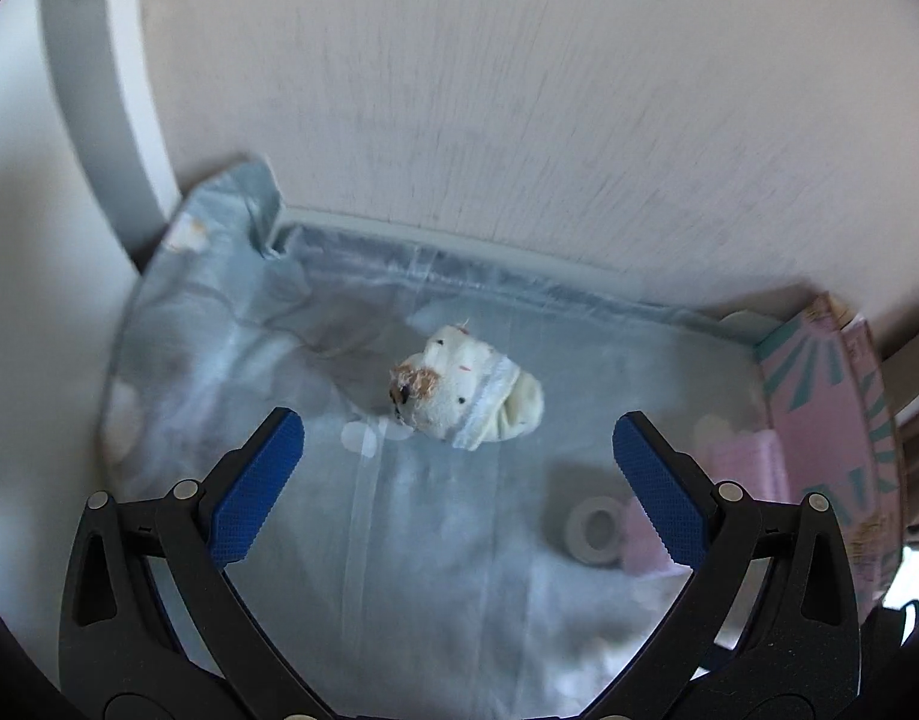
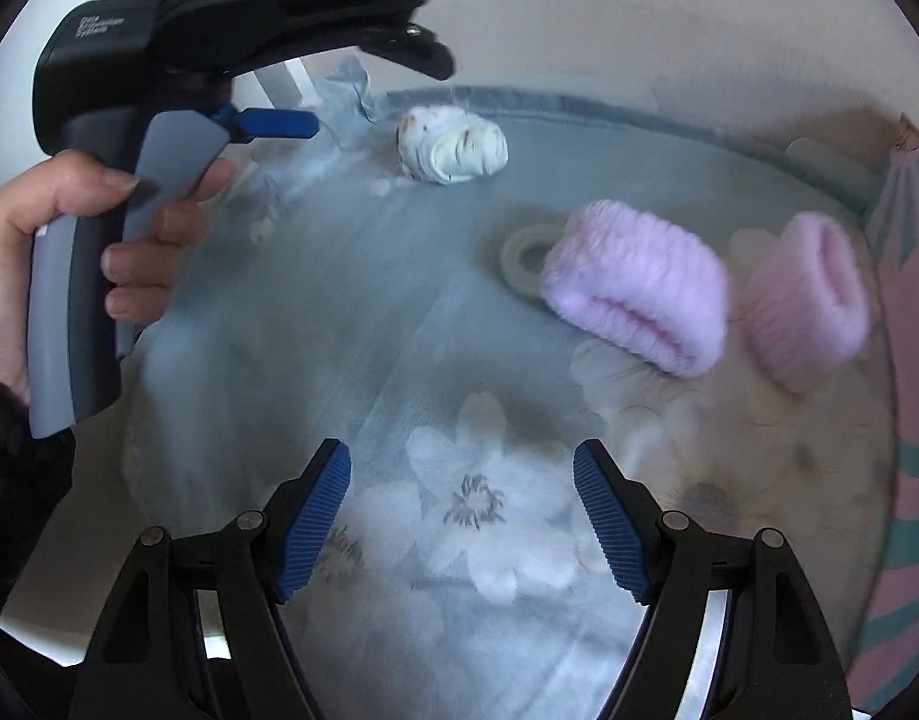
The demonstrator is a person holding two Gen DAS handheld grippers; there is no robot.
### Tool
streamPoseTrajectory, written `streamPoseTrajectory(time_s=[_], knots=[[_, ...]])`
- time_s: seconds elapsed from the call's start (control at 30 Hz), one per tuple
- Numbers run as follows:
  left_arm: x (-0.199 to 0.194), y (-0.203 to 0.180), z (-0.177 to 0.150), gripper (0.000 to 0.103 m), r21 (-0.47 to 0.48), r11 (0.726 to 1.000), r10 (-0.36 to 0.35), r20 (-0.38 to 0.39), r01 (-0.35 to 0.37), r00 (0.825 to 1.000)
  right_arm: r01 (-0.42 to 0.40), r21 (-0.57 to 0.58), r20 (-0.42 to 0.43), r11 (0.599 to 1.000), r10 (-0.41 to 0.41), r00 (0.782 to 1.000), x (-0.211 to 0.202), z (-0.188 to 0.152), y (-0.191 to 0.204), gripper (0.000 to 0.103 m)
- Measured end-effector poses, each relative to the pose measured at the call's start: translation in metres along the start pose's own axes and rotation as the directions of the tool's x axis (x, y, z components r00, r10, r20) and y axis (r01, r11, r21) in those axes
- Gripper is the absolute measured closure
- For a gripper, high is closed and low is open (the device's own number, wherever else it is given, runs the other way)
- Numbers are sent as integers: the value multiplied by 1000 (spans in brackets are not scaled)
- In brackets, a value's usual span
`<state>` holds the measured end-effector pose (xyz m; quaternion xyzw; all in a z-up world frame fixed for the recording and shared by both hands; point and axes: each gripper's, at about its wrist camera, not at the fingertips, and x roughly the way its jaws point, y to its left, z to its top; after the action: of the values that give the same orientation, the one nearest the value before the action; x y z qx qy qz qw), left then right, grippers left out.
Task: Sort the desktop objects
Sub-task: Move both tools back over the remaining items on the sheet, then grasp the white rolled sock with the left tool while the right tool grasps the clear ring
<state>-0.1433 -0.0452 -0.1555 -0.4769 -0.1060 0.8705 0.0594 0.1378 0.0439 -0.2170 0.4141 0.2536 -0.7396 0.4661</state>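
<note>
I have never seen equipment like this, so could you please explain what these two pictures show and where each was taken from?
There is no robot: a person holds a hand-operated claw in each hand, with a wide-angle camera looking along its blue-padded fingers. One picture is from the left claw, the other from the right claw; both are open and hold nothing. The right view also shows the person's hand gripping the left tool. On the floral blue cloth lie a rolled white sock, two fluffy pink rolls and a roll of tape. A pink box stands at the right.

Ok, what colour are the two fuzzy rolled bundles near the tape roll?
Pale pink, both bundles; clearest in the right wrist view.
</note>
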Motion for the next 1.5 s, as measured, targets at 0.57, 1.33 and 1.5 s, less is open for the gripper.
streamPoseTrajectory(time_s=[0.57,1.33,1.5], knots=[[52,3,11,28,88,996,-26,-8,26,1000,183,24,93,983,-185,978,39,55,-11,41],[45,6,9,76,77,995,-65,-18,67,998,219,-16,128,976,-215,968,14,60,-7,64],[35,12,8,80,51,996,-75,-12,76,997,221,-14,138,975,-217,966,14,66,-2,64]])
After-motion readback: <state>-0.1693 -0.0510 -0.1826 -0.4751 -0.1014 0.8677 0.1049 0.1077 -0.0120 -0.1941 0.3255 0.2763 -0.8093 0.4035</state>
